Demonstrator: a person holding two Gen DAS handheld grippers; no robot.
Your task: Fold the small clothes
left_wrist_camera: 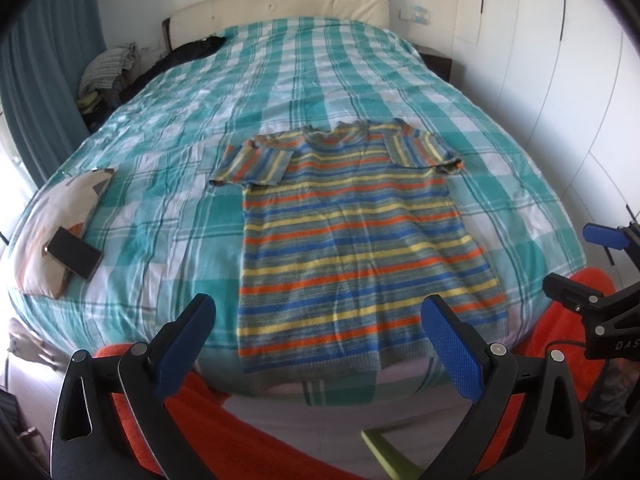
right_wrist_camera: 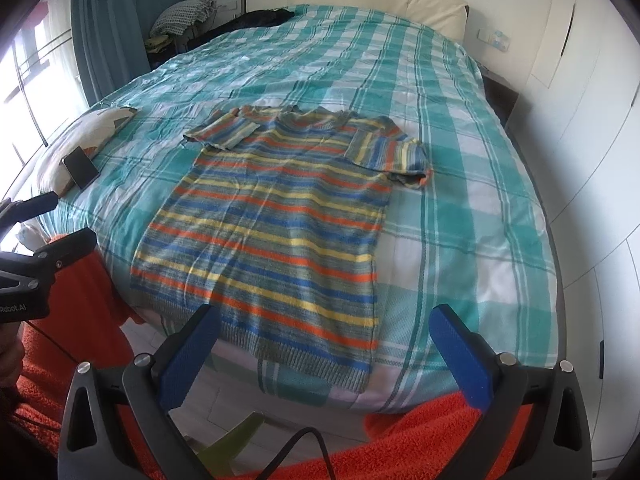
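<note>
Striped knit shirt (left_wrist_camera: 352,236) is lying flat, sleeves folded in, on the teal plaid bed (left_wrist_camera: 200,128); I'm holding left gripper (left_wrist_camera: 320,344) and right gripper (right_wrist_camera: 324,352) spread, empty.

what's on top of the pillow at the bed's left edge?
A dark phone lies flat on the patterned pillow, screen up. Whatever pillow print sits beneath it is covered.

A bed (left_wrist_camera: 280,92) covered in teal-and-white plaid is seen. A striped knit shirt (left_wrist_camera: 352,248) is laid flat near its foot, both sleeves folded inward. A pillow (left_wrist_camera: 60,216) is set at the left edge, a phone (left_wrist_camera: 74,254) resting on it. Dark clothing (left_wrist_camera: 188,54) is heaped by the headboard.
</note>
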